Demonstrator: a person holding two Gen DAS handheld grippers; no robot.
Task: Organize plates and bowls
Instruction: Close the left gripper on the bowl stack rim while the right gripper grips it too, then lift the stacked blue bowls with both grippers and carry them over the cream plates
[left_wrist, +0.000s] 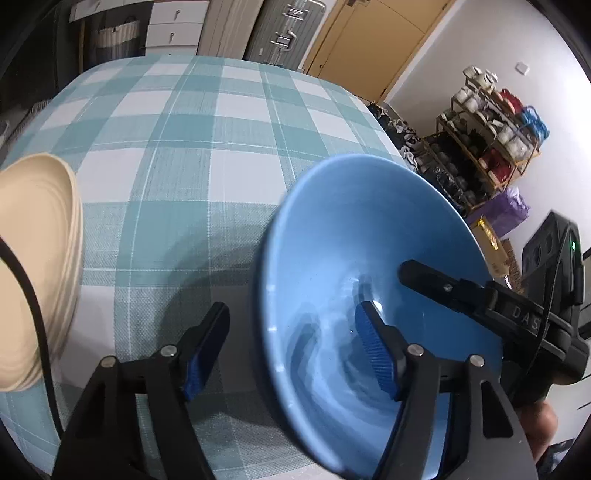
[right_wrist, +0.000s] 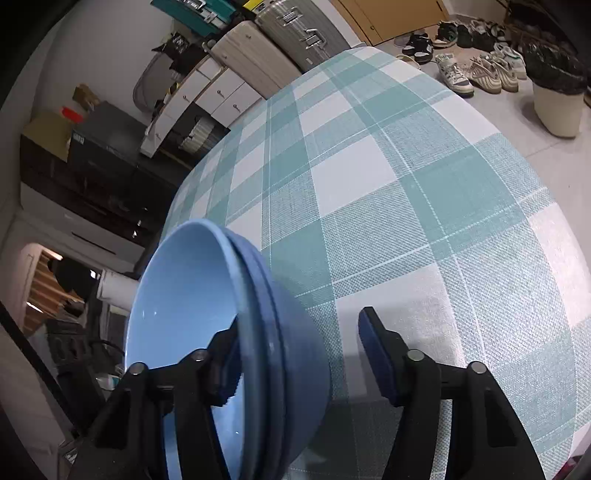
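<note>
A stack of nested blue bowls (right_wrist: 184, 295) stands on the checked tablecloth, and both grippers straddle its rim from opposite sides. In the left wrist view the top blue bowl (left_wrist: 351, 229) fills the right half. My left gripper (left_wrist: 291, 310) is open: one pad is inside the bowl, the other outside and apart from the wall. My right gripper (right_wrist: 297, 321) is open too, with one pad against the inner wall and the outer pad clear of the bowls. One of its fingers (left_wrist: 436, 280) shows inside the bowl in the left wrist view. A stack of cream plates (left_wrist: 37, 258) sits at the left.
The table (right_wrist: 406, 184) wears a teal and white checked cloth, with its edges close behind and beside the bowls. Beyond it are suitcases (right_wrist: 295, 29), white drawers (right_wrist: 221, 92), a shoe rack (left_wrist: 487, 140), shoes (right_wrist: 480, 70) on the floor and a bin (right_wrist: 557, 99).
</note>
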